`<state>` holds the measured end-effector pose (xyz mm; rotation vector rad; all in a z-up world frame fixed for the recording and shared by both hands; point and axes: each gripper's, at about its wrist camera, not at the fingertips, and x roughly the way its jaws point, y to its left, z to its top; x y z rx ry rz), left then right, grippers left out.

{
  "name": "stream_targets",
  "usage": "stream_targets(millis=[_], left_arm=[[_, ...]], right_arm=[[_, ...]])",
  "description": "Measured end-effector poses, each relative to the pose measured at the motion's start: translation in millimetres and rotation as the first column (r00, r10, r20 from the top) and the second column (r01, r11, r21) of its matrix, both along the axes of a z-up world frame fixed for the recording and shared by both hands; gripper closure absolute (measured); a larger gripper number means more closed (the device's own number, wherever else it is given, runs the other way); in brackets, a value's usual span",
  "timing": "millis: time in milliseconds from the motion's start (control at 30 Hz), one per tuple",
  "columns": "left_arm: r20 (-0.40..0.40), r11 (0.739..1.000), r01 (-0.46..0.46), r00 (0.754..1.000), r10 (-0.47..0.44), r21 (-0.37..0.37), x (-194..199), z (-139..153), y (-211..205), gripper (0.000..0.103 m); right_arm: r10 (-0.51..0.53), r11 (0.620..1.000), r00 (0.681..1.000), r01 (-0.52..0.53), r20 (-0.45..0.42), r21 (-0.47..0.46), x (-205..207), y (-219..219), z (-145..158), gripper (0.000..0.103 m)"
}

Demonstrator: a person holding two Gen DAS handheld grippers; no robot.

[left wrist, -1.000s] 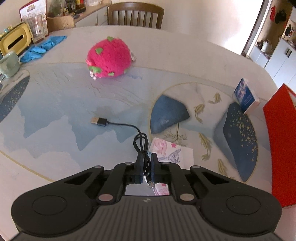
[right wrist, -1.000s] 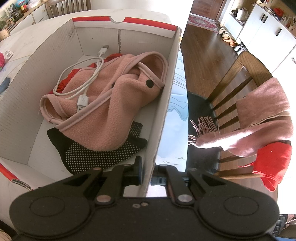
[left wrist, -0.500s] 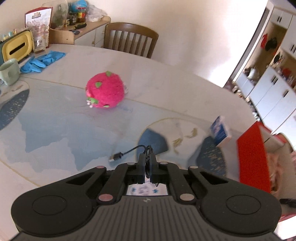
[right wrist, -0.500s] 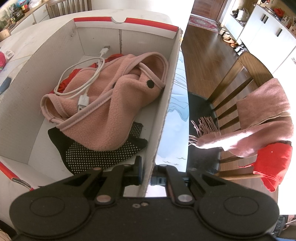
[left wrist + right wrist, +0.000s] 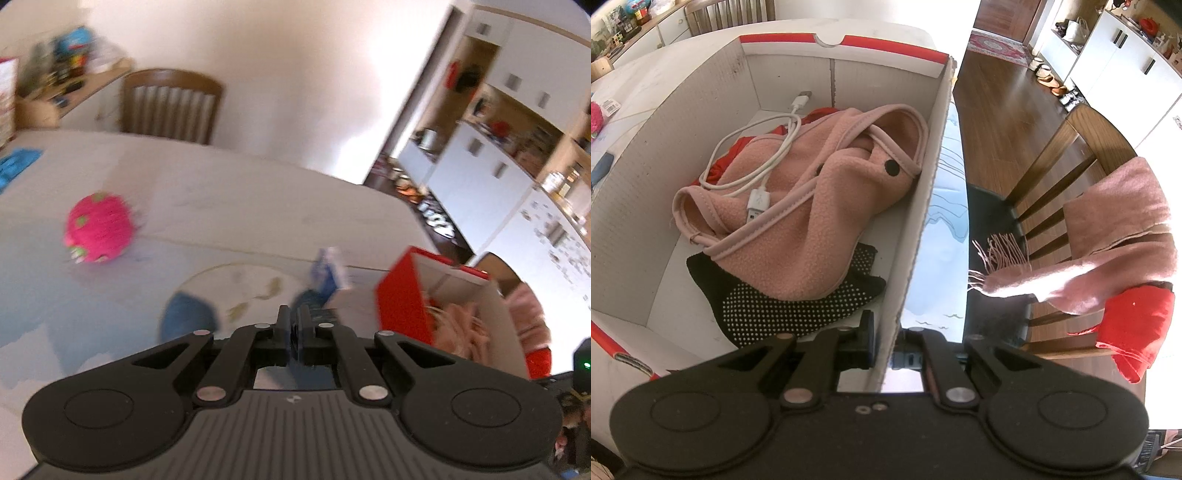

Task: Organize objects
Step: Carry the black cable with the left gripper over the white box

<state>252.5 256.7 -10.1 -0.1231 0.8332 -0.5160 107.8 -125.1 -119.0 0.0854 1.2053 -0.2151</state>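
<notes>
**Cardboard box gripped at its wall; cable not discernible**

Cardboard forms the red-and-white box [image 5: 919, 206], whose right wall is pinched between the fingers of the right gripper [image 5: 886, 336], one finger inside the box and one outside. Inside the box a pink fleece garment [image 5: 827, 218] is seen lying over a black dotted glove [image 5: 783, 306] and a red cloth [image 5: 738, 151], with a white USB cable [image 5: 753, 155] coiled on top. To the right, beyond the worktop [image 5: 942, 206] edge, a wooden chair [image 5: 1067, 155] draped with a pink scarf [image 5: 1108, 236] is visible.

In the blurred left-wrist view, the left gripper [image 5: 294, 325] is shown with its fingers pressed together above the worktop; whether anything is pinched between them cannot be told. A pink plush toy [image 5: 98, 232] is seen at the far left, a small blue-and-white carton [image 5: 328, 273] just beyond the fingertips, and the box at the right.
</notes>
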Motion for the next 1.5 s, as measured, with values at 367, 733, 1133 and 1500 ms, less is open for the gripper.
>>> stream_targets(millis=[367,733,1133,1500], left_arm=[[0.037,0.980,0.194,0.980,-0.195,0.044,-1.6,13.2,-76.3,0.102],[-0.061,0.910,0.374,0.927,-0.369,0.179,-14.9,-36.7,-102.8,0.088],[-0.055,0.821,0.490,0.866,-0.497,0.293,-10.0,-81.1,-135.4,0.052],[-0.106,0.766,0.530,0.840,-0.532,0.364,8.4,-127.1,-176.4,0.052]], right_arm=[[0.011,1.000,1.000,-0.011,0.004,0.001,-0.6,2.6,-0.4,0.096],[0.017,1.000,1.000,-0.017,-0.003,-0.006,0.0,1.0,-2.9,0.097],[-0.012,1.000,1.000,0.012,-0.010,-0.004,-8.4,-8.6,-3.0,0.098],[-0.039,0.999,0.999,0.039,-0.011,0.009,-12.3,-10.4,-0.7,0.098]])
